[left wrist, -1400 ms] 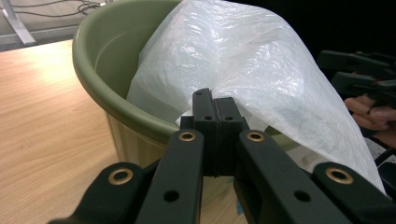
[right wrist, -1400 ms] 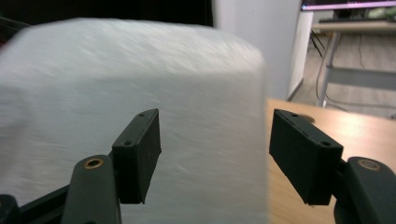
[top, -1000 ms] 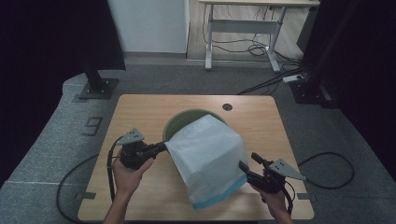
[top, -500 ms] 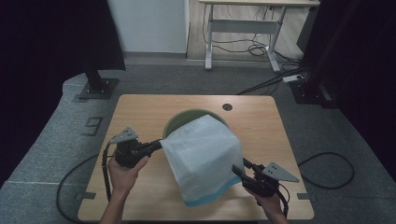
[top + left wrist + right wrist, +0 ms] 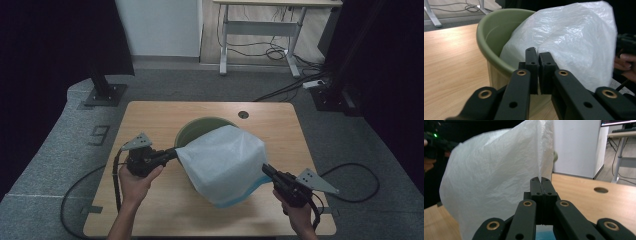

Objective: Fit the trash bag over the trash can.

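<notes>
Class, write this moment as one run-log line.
left tool: shut on bag | right tool: just closed on bag | bag: stretched over green bin

i see wooden table (image 5: 150, 115), cable hole (image 5: 243, 114) at 1 o'clock; white desk frame (image 5: 260, 35) at 12 o'clock beyond.

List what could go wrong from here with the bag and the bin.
1. The thin white plastic bag is stretched between the left tongs and right tongs, each shut on an edge; the film could tear or slip out.
2. The round olive-green plastic bin stands free on the wooden table; tugging the bag may tip or drag it.
3. The bag sits over only part of the rim and could slide off.
</notes>
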`<state>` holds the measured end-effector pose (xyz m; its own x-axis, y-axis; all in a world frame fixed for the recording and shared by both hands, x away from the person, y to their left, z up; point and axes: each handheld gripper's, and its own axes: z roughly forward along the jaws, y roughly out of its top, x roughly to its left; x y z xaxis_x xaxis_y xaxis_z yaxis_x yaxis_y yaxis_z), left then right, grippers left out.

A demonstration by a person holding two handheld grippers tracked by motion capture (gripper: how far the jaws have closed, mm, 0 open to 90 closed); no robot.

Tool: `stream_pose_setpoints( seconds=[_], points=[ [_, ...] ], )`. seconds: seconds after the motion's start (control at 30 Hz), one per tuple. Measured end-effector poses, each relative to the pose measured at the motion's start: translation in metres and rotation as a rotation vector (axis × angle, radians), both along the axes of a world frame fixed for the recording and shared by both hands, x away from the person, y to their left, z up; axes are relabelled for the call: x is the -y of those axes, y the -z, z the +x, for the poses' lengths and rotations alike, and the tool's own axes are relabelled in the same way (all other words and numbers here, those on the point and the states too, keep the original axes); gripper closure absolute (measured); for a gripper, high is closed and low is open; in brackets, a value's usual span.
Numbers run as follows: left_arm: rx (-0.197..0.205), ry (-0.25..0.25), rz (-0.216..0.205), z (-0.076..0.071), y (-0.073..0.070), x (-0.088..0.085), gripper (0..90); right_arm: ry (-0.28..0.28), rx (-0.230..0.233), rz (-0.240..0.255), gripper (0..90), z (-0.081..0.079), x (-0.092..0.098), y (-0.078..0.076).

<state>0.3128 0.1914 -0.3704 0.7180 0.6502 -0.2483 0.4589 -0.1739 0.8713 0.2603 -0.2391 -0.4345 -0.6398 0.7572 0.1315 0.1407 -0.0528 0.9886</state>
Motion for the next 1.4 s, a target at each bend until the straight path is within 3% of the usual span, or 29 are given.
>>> stream_pose_setpoints(
  seconds=[0.1, 0.13, 0.17, 0.23, 0.4, 0.67, 0.93, 1.2, 1.4],
  points=[
    [0.028, -0.026, -0.011, -0.002, -0.001, 0.001, 68.4, 0.013, 0.01, -0.001, 88.9, -0.001, 0.001, -0.007],
    [0.036, -0.04, -0.02, -0.004, -0.001, -0.001, 68.4, 0.017, 0.015, -0.001, 88.9, -0.002, 0.001, -0.01],
    [0.055, -0.055, -0.028, -0.008, -0.002, -0.006, 60.0, 0.024, 0.022, -0.003, 88.9, -0.003, 0.002, -0.013],
    [0.07, -0.081, -0.024, -0.012, -0.003, -0.012, 57.6, 0.032, 0.021, 0.001, 88.8, -0.003, 0.003, -0.015],
    [0.094, -0.085, -0.034, -0.02, -0.009, -0.028, 57.1, 0.045, 0.005, 0.013, 88.9, -0.001, 0.005, -0.016],
    [0.125, -0.035, -0.028, -0.034, -0.023, -0.034, 55.8, 0.048, 0.01, 0.004, 88.9, 0.0, 0.001, -0.021],
    [0.129, 0.038, 0.01, -0.037, -0.029, -0.004, 54.3, 0.037, 0.011, -0.011, 88.9, 0.001, -0.006, -0.026],
    [0.091, 0.108, 0.047, -0.029, -0.022, 0.029, 51.7, 0.023, 0.004, -0.012, 88.8, 0.003, -0.01, -0.026],
    [0.088, 0.141, 0.071, -0.026, -0.019, 0.046, 47.7, 0.011, 0.001, -0.013, 88.9, 0.004, -0.014, -0.026]
  ],
)
